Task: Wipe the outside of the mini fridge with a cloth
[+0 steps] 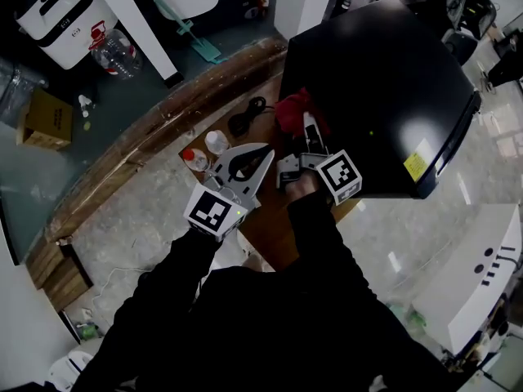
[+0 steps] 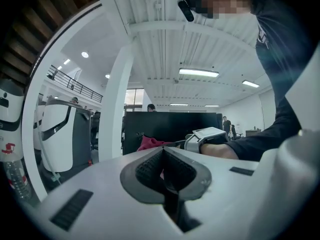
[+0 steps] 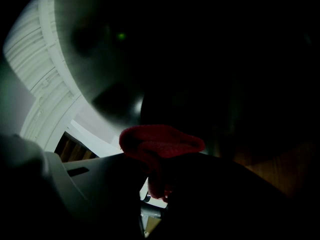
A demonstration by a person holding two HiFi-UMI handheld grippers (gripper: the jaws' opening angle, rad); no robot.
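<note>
Over at the far left of the head view, a clear water jug [image 1: 114,51] stands on the floor beside a white appliance [image 1: 55,5], with a cardboard box [image 1: 45,118] below them. Further right, on the wooden tabletop [image 1: 270,223], sit a small red-capped bottle [image 1: 194,159] and a white-capped one [image 1: 216,141].

Just beside these is the left gripper [image 1: 263,155], pointing up and to the right with its jaws pressed together and nothing between them (its own view shows the dark pads meeting in one line). It is near the right gripper without touching it, and well apart from the fridge.

A coiled black cable [image 1: 248,115] lies on the wood above the left gripper. To the right of it, the red cloth [image 1: 296,109] bunches up against the left edge of the black mini fridge [image 1: 384,80]. The right gripper [image 1: 308,129] has its jaws clamped on that cloth; in its own view the red fold sticks out past the jaw tips before the fridge's dark glossy side.

At the lower right stands a white machine [image 1: 482,276].
</note>
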